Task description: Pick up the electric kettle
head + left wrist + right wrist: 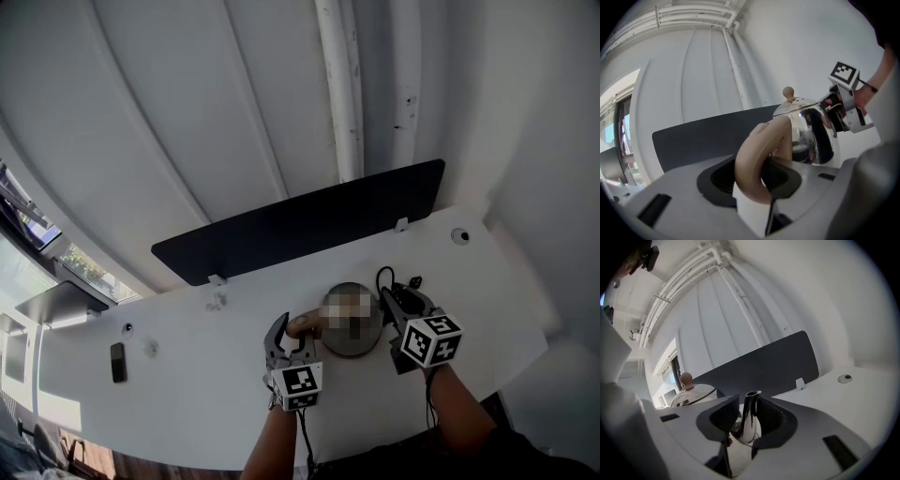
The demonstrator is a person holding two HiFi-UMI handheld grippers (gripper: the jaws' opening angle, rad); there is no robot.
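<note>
The shiny steel electric kettle (352,349) stands on the white desk (187,394), its middle under a mosaic patch. My left gripper (292,334) is shut on its beige handle (761,150), which fills the gap between the dark pads. The kettle body (811,126) and its round lid knob (788,92) lie just beyond. My right gripper (394,302) is at the kettle's opposite side. In the right gripper view the narrow spout (749,416) stands upright between the open jaws, with a thin gap at the left pad (724,416).
A dark divider panel (300,225) runs along the desk's far edge, with white pipes (342,84) on the wall behind. A black cable (380,277) loops behind the kettle. A small dark object (117,362) lies far left; a round grommet (459,235) sits at the right corner.
</note>
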